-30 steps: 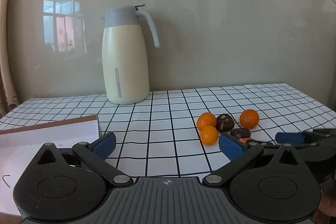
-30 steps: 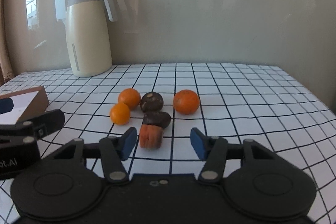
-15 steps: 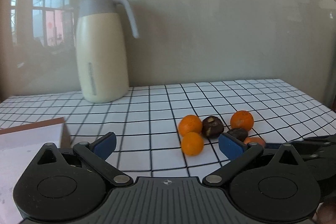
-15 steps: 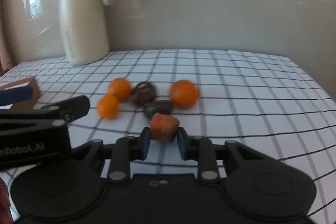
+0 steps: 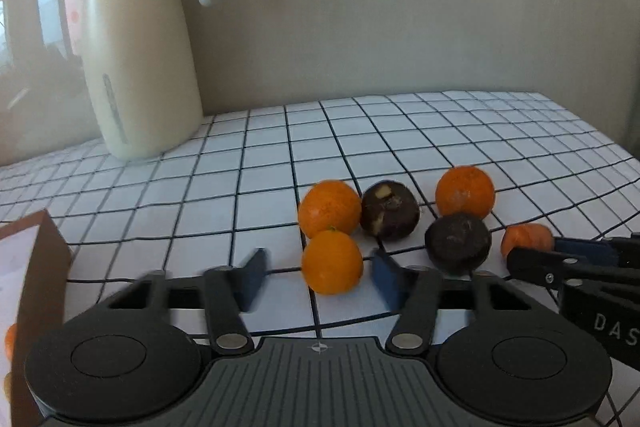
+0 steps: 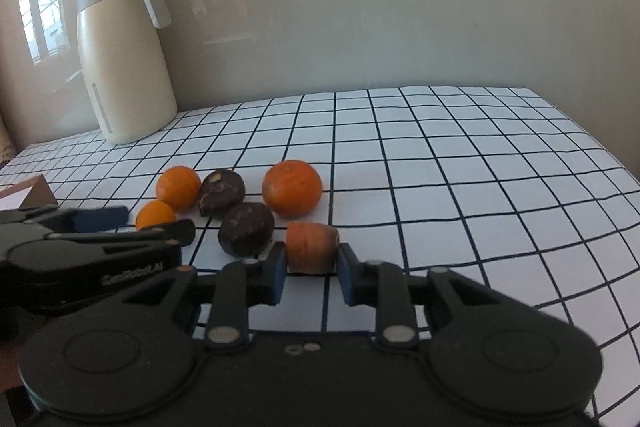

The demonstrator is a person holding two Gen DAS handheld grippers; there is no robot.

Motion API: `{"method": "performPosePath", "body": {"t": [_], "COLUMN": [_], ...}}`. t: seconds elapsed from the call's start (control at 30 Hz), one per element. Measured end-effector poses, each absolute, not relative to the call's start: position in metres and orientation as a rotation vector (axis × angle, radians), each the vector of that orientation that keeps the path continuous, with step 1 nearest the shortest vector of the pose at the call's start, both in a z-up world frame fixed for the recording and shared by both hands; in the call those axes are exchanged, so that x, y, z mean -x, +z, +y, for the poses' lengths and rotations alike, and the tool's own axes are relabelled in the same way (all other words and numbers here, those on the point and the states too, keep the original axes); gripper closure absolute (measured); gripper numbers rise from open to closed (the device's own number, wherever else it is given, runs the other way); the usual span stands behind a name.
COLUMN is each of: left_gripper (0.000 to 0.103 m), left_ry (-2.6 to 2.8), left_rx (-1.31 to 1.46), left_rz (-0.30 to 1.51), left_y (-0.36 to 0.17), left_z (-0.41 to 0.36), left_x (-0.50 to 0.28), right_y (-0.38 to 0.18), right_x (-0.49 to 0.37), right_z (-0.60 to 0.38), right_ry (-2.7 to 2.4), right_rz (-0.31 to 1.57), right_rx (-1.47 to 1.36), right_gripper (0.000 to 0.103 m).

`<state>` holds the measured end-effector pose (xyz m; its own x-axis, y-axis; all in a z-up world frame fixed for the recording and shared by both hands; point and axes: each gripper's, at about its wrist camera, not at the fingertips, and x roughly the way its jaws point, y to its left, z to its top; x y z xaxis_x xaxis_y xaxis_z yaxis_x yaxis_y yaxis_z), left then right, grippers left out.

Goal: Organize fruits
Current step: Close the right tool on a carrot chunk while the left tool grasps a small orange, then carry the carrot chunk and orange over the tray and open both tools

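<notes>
Left wrist view: the left gripper (image 5: 318, 277) has its jaws part-way in around the near orange (image 5: 332, 262); they have just been closing, and a gap shows beside the left pad (image 5: 251, 279), so the fruit is between the pads but not pressed. Only this view shows the brown box (image 5: 38, 291) at the left edge of the table (image 5: 400, 139), with a glimpse of orange at its foot. Right wrist view: the right gripper (image 6: 312, 275) is clamped on the orange stub (image 6: 312, 246), which the left view shows only in part, at the far right. Both views show a second orange (image 6: 178, 188) touching a dark fruit (image 6: 222, 191), a second dark fruit (image 6: 246, 229) just beside the stub, and a larger orange (image 6: 292, 188) behind it, all clustered near the table's front edge. The jug (image 6: 124, 67) stands at the back-left corner by the wall. The right half of the table, to its right and back edges, is open grid cloth. Compared with a second ago, the left gripper has come in from beside the box to the cluster, and the stub, then loose between wide right pads, is now gripped.
</notes>
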<state>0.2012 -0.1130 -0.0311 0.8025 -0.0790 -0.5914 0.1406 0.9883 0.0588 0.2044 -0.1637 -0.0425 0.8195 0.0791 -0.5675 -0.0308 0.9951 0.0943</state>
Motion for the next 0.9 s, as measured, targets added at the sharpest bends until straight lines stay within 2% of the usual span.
{"method": "performPosePath", "body": {"t": [0.03,0.07,0.33,0.37,0.4,0.57,0.63,0.67,0.83,0.87,0.9], "left_gripper": [0.069,0.072,0.072,0.072,0.072,0.072,0.072,0.073,0.073,0.073,0.073], "left_ry": [-0.133,-0.144,-0.142,-0.141,-0.139,-0.115,-0.106,-0.104,-0.118,-0.12,-0.122], "left_rx": [-0.093,-0.095,-0.134,-0.131,-0.126,-0.136,-0.132,-0.132,-0.128,-0.128,-0.126], "left_rz": [0.629,0.63,0.554,0.549,0.544,0.523,0.53,0.535,0.528,0.521,0.517], "left_y": [-0.031,-0.031,-0.014,-0.011,-0.008,0.003,0.001,-0.002,0.002,0.003,0.004], "left_z": [-0.113,-0.115,-0.115,-0.112,-0.108,-0.088,-0.077,-0.073,-0.065,-0.065,-0.065], "left_x": [-0.201,-0.201,-0.171,-0.166,-0.16,-0.134,-0.121,-0.115,-0.108,-0.108,-0.108], "right_y": [-0.042,-0.042,-0.03,-0.027,-0.024,-0.015,-0.017,-0.018,-0.023,-0.025,-0.027], "right_x": [-0.204,-0.203,-0.192,-0.189,-0.186,-0.172,-0.168,-0.167,-0.161,-0.162,-0.163], "right_z": [-0.164,-0.164,-0.161,-0.159,-0.157,-0.143,-0.145,-0.145,-0.145,-0.142,-0.139], "right_ry": [0.059,0.058,0.046,0.047,0.049,0.047,0.035,0.028,0.006,0.008,0.016], "right_rz": [0.607,0.607,0.567,0.559,0.551,0.529,0.531,0.543,0.517,0.515,0.512], "right_rx": [-0.082,-0.083,-0.097,-0.098,-0.097,-0.05,-0.049,-0.047,-0.005,0.005,0.013], "right_gripper": [0.085,0.085,0.086,0.094,0.098,0.098,0.092,0.082,0.056,0.045,0.043]}}
